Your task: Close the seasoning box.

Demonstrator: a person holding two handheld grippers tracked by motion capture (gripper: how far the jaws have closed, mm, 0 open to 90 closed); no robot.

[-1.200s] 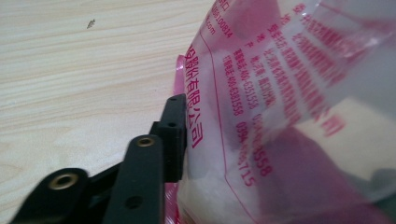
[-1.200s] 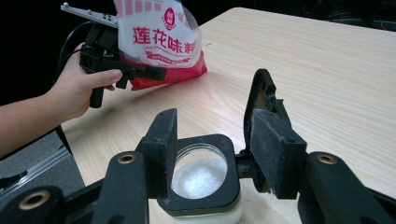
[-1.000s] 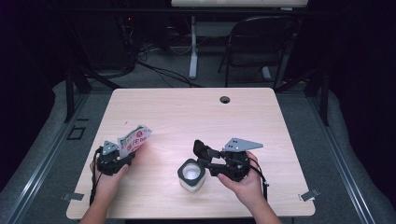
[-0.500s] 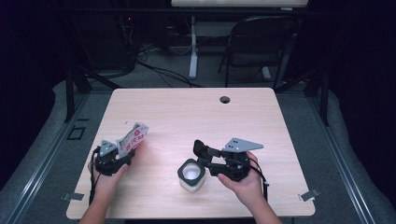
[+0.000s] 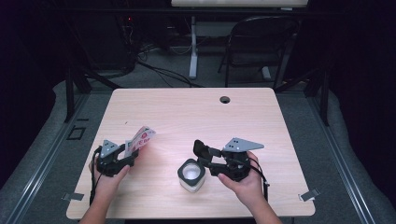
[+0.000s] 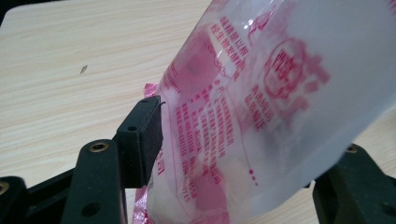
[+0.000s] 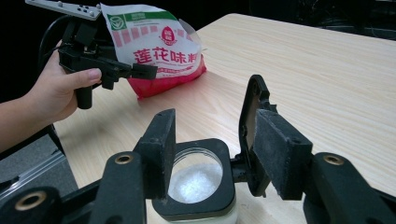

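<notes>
A white and red seasoning packet (image 5: 141,138) stands tilted with its red bottom edge on the table (image 5: 187,112). My left gripper (image 5: 132,155) has it between the jaws, which have just been opening. In the left gripper view the packet (image 6: 261,93) sits loosely against the left pad (image 6: 144,135) and hides the right pad. A white jar (image 5: 191,176) with a black rim holds white granules (image 7: 194,179). Its flip cap (image 7: 252,121) stands up. My right gripper (image 5: 203,161) stands open over the jar, with the cap between its jaws (image 7: 215,135) next to the right pad (image 7: 280,158).
A round cable hole (image 5: 225,99) lies near the table's far edge. A folding chair (image 5: 261,46) and a desk leg (image 5: 193,51) stand beyond the table. Both hands sit close to the near edge.
The packet at the left gripper has shifted slightly. The right gripper and the jar have kept still.
</notes>
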